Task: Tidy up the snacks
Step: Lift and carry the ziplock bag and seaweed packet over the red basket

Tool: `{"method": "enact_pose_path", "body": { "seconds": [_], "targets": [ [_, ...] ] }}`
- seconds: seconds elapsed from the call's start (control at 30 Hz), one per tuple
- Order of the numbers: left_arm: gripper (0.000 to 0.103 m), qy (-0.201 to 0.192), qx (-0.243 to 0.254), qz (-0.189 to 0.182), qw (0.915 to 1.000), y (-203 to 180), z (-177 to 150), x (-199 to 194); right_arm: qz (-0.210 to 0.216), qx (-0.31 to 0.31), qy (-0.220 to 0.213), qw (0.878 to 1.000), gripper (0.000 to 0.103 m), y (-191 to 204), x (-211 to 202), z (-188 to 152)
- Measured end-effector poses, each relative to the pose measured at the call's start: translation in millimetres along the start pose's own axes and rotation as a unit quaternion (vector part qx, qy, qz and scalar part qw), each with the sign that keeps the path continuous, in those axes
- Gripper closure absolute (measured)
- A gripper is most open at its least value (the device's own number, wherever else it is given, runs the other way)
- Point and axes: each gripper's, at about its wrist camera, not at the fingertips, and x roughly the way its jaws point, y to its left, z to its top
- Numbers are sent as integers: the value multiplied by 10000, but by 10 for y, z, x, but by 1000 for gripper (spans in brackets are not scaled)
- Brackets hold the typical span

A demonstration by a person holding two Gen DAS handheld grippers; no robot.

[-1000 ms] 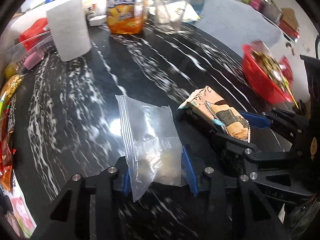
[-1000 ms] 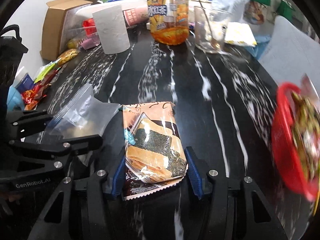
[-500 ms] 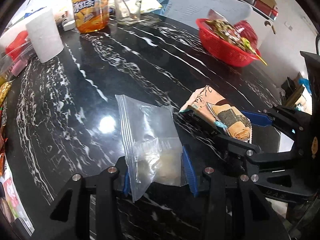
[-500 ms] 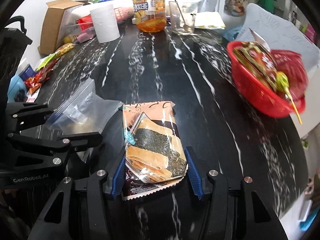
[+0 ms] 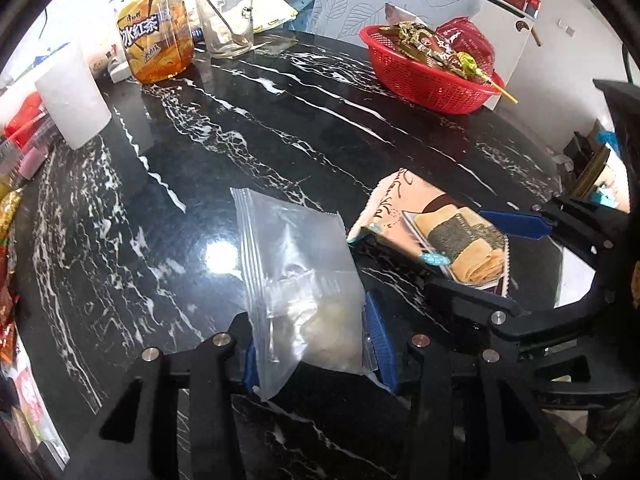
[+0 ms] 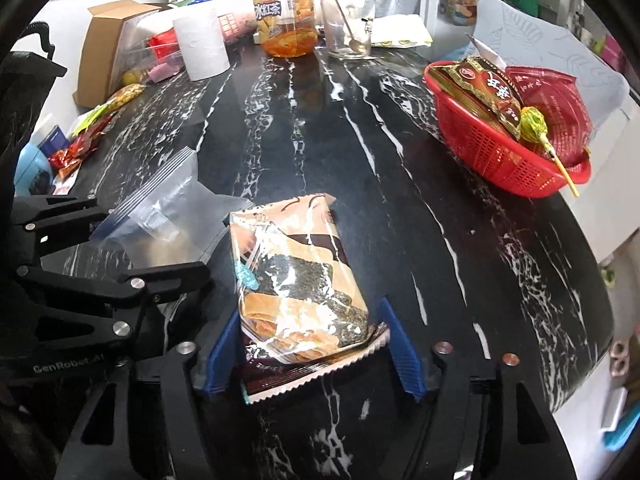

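A clear zip bag (image 5: 296,256) with a pale lump inside is pinched at its lower end by my left gripper (image 5: 314,336), shut on it above the black marble table (image 5: 280,128). Just to its right, the seaweed snack packet (image 6: 292,272) lies between the blue pads of my right gripper (image 6: 312,344). Those jaws are opening, and a gap shows at the right pad. In the right wrist view the clear zip bag (image 6: 172,216) and left gripper (image 6: 132,240) sit at the left. A red basket (image 6: 500,152) holding several snack packs stands at the far right.
At the table's back stand an iced tea bottle (image 6: 286,20), a glass with a spoon (image 6: 348,28), a paper roll (image 6: 202,46) and a cardboard box (image 6: 108,40). Loose snack wrappers (image 6: 88,136) lie along the left edge. The table's right edge runs just past the basket.
Both grippers have travelled with their packets, bringing the red basket fully into view. The right jaws have widened around the seaweed packet. The left grip on the clear bag is unchanged.
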Motion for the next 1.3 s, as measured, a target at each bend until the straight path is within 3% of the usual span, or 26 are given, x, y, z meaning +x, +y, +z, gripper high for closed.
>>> {"method": "enact_pose_path", "body": {
  "seconds": [0.17, 0.43, 0.63, 0.67, 0.73, 0.8, 0.97, 1.2, 1.3],
  "targets": [
    [58, -88, -15, 71, 9999, 16, -15, 0, -135, -4, -29, 9999, 29, -17, 30, 22],
    [39, -184, -141, 189, 9996, 122, 17, 53, -249, 32, -79, 9997, 29, -27, 30, 16],
    [38, -368, -141, 186, 9990, 135, -18, 41, -312, -25, -121, 9994, 29, -9, 44, 11],
    [38, -384, -136, 178, 9990, 137, -26, 36, -336, -45, -130, 9993, 31, 0, 45, 7],
    [55, -421, -128, 159, 9989, 133, -29, 15, -322, -105, -155, 9993, 37, 29, 39, 4],
    [61, -413, -162, 140, 9989, 147, -23, 2, -269, -211, -132, 9993, 39, 75, 34, 5],
    [64, -412, -433, -163, 9981, 246, -37, -31, -155, -379, -175, 9990, 50, 167, 25, -5],
    [64, -353, -632, -453, 9963, 274, -50, -60, 51, -150, -177, 9997, 51, 114, 3, 4],
    [64, -394, -583, -379, 9968, 252, -24, -122, 133, -23, -183, 9997, 51, 83, -24, 27]
  ]
}}
